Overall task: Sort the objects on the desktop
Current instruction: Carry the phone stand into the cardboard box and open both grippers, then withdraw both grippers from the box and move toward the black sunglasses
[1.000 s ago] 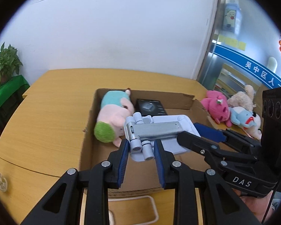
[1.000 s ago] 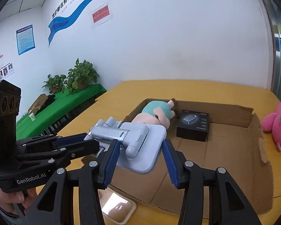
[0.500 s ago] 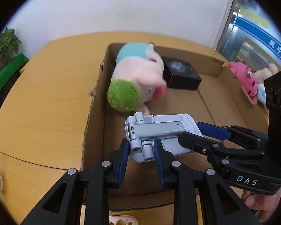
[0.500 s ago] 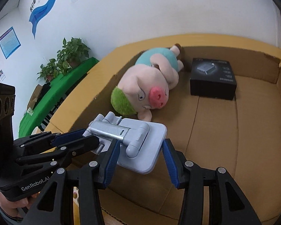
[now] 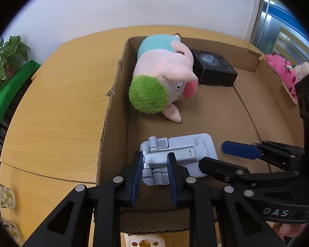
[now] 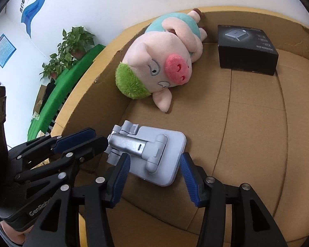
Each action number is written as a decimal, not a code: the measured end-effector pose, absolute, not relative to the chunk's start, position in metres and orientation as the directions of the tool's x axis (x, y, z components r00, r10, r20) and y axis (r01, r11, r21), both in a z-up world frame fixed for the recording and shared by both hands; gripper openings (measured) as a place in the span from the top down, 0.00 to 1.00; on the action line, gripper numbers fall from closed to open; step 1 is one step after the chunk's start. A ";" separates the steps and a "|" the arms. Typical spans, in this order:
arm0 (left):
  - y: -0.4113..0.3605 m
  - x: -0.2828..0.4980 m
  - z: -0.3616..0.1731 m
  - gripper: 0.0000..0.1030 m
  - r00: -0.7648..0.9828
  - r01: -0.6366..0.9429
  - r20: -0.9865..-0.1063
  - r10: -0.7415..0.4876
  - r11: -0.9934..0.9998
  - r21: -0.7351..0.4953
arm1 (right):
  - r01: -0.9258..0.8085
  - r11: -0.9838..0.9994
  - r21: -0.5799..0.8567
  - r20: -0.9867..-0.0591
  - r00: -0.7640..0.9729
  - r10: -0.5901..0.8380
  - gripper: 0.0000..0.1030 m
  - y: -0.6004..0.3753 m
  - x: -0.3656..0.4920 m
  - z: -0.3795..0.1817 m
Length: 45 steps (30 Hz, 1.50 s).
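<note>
Looking along your left gripper (image 5: 154,169), you have its jaws narrow and just closed further on the hinge end of the grey stand (image 5: 178,157), the blue pads pressing its arm from both sides. The stand sits low inside the box (image 5: 113,111), near the front wall; whether it rests on the floor I cannot tell. Your right gripper (image 5: 220,158) enters from the right with 1 finger over the stand's plate and the other just beside it. Further back, the plush pig (image 5: 164,82) lies against the left wall, touching a black carton (image 5: 214,70). 2 paper cups (image 5: 4,194) stand on the table (image 5: 57,107) at far left.

Looking along your right gripper (image 6: 155,170), its jaws have just been opening: they stand at medium width with the stand's plate (image 6: 160,156) between them, and both pads are clear of its edges. Your left gripper (image 6: 98,142) grips the hinge end at left. The pig (image 6: 164,61) and carton (image 6: 247,49) lie behind, well apart from the stand.
</note>
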<state>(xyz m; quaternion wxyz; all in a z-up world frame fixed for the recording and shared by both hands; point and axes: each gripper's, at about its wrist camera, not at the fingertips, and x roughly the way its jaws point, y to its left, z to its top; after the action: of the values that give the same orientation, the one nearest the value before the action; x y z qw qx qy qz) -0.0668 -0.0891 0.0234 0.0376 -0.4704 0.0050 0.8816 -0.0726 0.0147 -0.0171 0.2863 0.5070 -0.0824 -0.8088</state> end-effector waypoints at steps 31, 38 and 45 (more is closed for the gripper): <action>0.012 0.077 0.099 0.21 -0.893 -0.185 -0.409 0.187 -0.982 -0.043 | 0.191 -0.980 0.063 -0.479 -0.855 -0.198 0.00 0.142 0.120 0.081; 0.017 0.087 0.100 0.21 -0.889 -0.178 -0.423 0.178 -0.983 -0.039 | 0.192 -0.979 0.063 -0.465 -0.863 -0.199 0.00 0.150 0.132 0.081; 0.018 0.092 0.095 0.21 -0.883 -0.177 -0.430 0.186 -0.982 -0.061 | 0.202 -0.975 0.091 -0.480 -0.849 -0.221 0.00 0.162 0.137 0.077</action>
<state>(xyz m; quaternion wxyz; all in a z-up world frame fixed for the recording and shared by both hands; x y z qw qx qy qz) 0.0924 0.0178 0.0955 0.0936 -0.2227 -0.0100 0.9703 0.1368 0.1622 0.0769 0.1099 0.2519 -0.0184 -0.9613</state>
